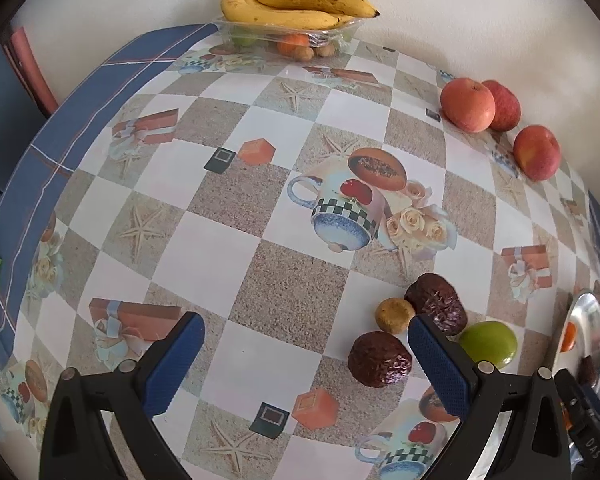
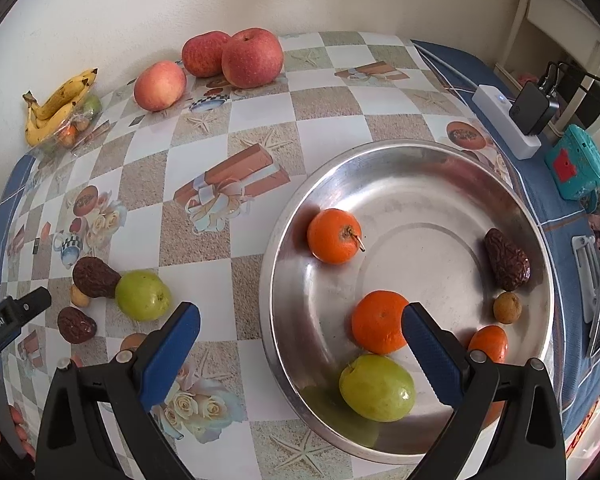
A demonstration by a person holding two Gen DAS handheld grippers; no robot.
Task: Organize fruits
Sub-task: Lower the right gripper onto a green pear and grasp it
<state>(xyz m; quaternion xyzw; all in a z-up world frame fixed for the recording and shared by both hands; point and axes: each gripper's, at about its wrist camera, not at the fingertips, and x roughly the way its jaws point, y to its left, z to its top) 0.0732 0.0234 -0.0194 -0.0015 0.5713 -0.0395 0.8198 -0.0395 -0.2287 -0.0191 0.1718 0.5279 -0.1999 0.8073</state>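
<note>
metal bowl (image 2: 400,168): oranges (image 2: 334,236) inside | apples (image 2: 252,58) behind, by wall | bananas (image 2: 56,108) far left, perhaps on tray

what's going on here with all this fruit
A person is sorting fruit with two handheld grippers, both open and empty. The metal bowl already holds three oranges, a green fruit, a date and a small brown fruit. The left gripper hovers near two dates, a green fruit and a small brown one on the table. Apples and bananas wait by the wall.

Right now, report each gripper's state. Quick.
Left gripper: open, holding nothing, above the tablecloth.
Right gripper: open, holding nothing, over the steel bowl's near edge.
</note>
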